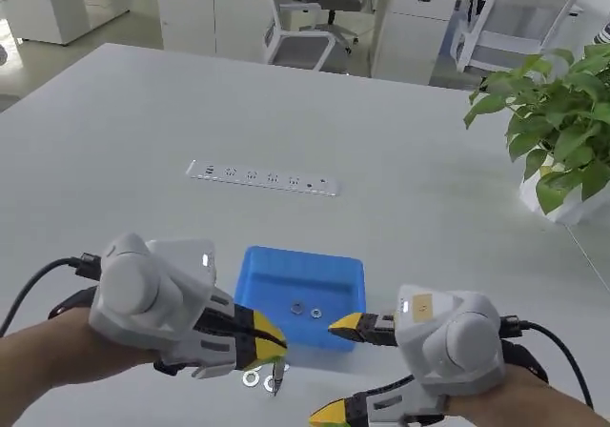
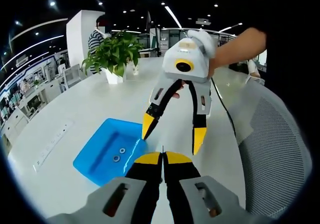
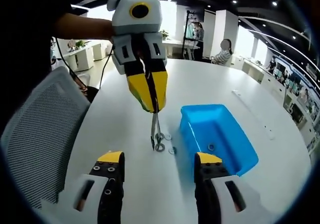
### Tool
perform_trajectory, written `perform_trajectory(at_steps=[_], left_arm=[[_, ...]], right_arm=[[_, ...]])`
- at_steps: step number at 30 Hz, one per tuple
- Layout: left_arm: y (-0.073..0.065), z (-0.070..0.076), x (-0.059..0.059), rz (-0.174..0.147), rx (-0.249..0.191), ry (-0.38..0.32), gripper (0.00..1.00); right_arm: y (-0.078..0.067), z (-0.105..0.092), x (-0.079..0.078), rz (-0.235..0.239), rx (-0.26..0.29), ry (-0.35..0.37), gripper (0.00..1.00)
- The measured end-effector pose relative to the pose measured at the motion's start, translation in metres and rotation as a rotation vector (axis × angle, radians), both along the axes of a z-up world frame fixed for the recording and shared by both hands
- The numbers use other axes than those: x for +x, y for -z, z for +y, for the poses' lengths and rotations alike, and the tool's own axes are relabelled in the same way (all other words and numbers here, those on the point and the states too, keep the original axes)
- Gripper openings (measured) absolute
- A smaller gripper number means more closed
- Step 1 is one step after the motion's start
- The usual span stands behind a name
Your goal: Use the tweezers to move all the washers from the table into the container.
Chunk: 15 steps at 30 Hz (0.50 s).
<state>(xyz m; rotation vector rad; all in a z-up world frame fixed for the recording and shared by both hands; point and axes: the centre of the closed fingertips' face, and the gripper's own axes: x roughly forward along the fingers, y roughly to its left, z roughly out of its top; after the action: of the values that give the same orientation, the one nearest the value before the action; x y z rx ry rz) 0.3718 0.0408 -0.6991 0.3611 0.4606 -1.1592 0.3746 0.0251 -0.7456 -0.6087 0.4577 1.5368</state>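
Note:
My left gripper is shut on metal tweezers, which point down at the table just in front of the blue container. In the right gripper view the tweezers have their tips at a washer, with two more washers lying close beside it. Two washers lie inside the container. My right gripper stands open to the right of the tweezers, its jaws spread wide and holding nothing. The left gripper hangs above the loose washers.
A white power strip lies on the grey table beyond the container. A potted green plant stands at the right edge. Mesh office chairs and white cabinets line the far side of the table.

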Motion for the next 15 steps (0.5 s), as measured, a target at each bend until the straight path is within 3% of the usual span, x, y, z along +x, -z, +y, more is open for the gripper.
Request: perform_trajectory(at_steps=[8, 15], left_arm=[[0.000, 0.002, 0.001, 0.008, 0.005, 0.008, 0.05], [0.000, 0.002, 0.001, 0.013, 0.001, 0.007, 0.05]], right_arm=[[0.009, 0.018, -0.002, 0.009, -0.020, -0.079, 0.37], [0.015, 0.031, -0.004, 0.019, -0.025, -0.138, 0.27]])
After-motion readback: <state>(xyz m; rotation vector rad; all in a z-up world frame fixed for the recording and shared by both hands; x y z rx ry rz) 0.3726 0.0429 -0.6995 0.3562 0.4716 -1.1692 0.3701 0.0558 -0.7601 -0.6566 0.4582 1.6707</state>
